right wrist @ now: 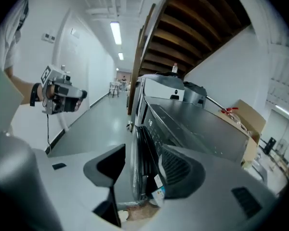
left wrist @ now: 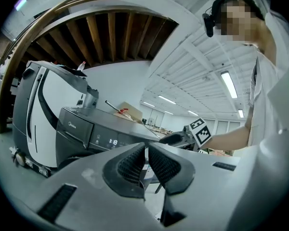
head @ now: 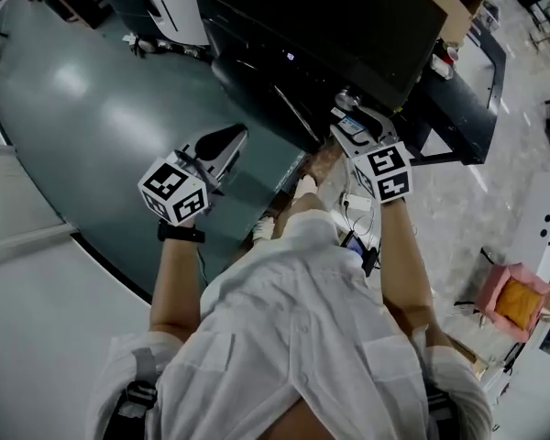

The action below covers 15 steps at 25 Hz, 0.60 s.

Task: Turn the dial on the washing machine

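The dark washing machine (head: 330,26) stands ahead of me; its lit panel (left wrist: 106,141) reads 1:18. My right gripper (head: 348,110) is up against the machine's front right, and a small silvery knob (head: 346,97), probably the dial, shows at its tip. In the right gripper view that gripper (right wrist: 142,170) is open, its jaws straddling the machine's front face (right wrist: 137,148) seen edge-on; the dial cannot be made out there. My left gripper (head: 225,140) hangs in the air left of the machine, over the floor, shut (left wrist: 145,150) with nothing in it.
A white and grey appliance (left wrist: 38,109) stands beside the washer. A cardboard box (head: 445,3) lies on top at the back right. A black bench (head: 463,108) is right of the machine and a pink box (head: 513,301) is on the floor at right. Cables (head: 357,214) trail by my feet.
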{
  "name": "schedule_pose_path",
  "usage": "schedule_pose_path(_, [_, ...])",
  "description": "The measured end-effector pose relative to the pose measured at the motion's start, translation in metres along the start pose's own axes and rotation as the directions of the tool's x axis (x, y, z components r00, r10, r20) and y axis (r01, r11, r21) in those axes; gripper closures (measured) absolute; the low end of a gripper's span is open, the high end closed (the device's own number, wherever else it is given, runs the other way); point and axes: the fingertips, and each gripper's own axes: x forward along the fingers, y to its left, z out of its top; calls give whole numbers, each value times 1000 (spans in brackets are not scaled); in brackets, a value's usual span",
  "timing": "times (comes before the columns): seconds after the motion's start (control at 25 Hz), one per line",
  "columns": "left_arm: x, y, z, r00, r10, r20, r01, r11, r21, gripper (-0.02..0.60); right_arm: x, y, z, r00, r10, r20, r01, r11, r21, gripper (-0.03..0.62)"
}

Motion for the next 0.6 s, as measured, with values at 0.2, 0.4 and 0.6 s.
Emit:
schedule_pose_path(0.2, [13,6,5,1000,9,7,-9,1000,-2,565,49,-13,-6,991,7,-135,-28,987,-157,336])
schedule_pose_path(0.4, [22,16,3,999,34,-3,-34,999,-12,565,69,-22,-27,978,-33,-204,-21,966,-259,329])
schedule_pose_path(0.6, [32,20,1,999,31,-11,-31,999,-20,565,51,-28,-34,985,-65,-160,34,982,-188,310])
